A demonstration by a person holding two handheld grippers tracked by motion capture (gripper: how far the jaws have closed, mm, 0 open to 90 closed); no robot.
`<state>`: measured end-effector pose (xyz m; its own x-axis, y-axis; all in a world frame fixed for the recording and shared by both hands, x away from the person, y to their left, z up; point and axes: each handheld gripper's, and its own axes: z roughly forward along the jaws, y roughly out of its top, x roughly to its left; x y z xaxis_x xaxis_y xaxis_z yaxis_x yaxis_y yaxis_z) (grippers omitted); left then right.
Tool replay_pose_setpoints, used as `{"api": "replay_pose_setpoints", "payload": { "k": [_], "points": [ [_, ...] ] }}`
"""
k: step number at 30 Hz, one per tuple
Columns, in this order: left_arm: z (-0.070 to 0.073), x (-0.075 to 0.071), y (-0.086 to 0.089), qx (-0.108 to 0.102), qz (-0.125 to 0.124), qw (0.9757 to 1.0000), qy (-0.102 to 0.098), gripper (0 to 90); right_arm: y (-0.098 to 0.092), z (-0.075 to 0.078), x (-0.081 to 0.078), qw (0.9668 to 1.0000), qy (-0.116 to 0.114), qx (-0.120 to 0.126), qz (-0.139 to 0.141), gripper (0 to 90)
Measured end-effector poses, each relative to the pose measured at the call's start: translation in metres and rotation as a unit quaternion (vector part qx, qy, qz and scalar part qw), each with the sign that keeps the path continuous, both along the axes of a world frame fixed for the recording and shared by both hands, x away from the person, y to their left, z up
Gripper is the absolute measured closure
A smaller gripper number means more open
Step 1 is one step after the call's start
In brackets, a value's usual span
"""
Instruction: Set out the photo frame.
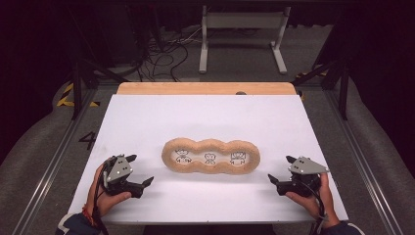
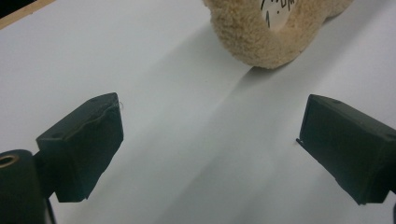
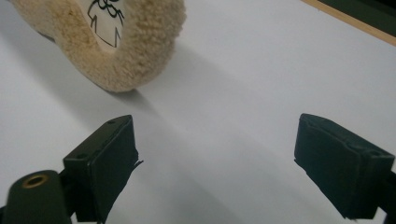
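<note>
A white table [image 1: 205, 117] has a wooden strip [image 1: 205, 88] along its far edge. Beyond it, grey floor [image 1: 235, 58] carries tangled cables [image 1: 161, 56] and a white stand [image 1: 243, 36]. Yellow-black tape [image 1: 66, 95] marks the floor at left. The room behind is dark.

Right gripper [image 3: 215, 163] hovering low over white table sheet [image 3: 243, 93], two black jaws standing wide apart, nothing lying between them. Fuzzy tan frame [image 3: 135, 56] lying at upper left, beyond left jaw, apart from it, casting shadow toward jaws. Black line drawing [image 3: 105, 16] showing inside frame's opening. Wooden edge strip [image 3: 350, 21] running across upper right corner.
</note>
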<state>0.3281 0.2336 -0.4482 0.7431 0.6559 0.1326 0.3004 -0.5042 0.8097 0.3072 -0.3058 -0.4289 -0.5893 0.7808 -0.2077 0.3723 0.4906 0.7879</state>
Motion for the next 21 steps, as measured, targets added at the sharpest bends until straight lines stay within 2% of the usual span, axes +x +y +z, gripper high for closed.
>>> {"api": "replay_pose_setpoints", "payload": {
  "k": [7,16,19,21],
  "points": [
    [-0.005,-0.004,0.014,0.006,0.005,1.0,0.003,7.0,-0.014,-0.007,-0.006,0.9999,0.001,0.005,-0.014,12.8],
    [-0.011,-0.012,0.029,-0.002,0.009,0.9999,0.014,6.8,-0.028,-0.014,-0.016,0.9994,-0.003,0.019,-0.028,12.2],
    [-0.012,-0.014,0.032,-0.007,0.01,0.9998,0.013,6.7,-0.033,-0.017,-0.017,0.9989,0.002,0.031,-0.034,11.8],
    [-0.012,-0.017,0.035,-0.013,0.013,0.9998,0.012,6.7,-0.034,-0.018,-0.017,0.9989,0.0,0.031,-0.035,11.5]
  ]
}}
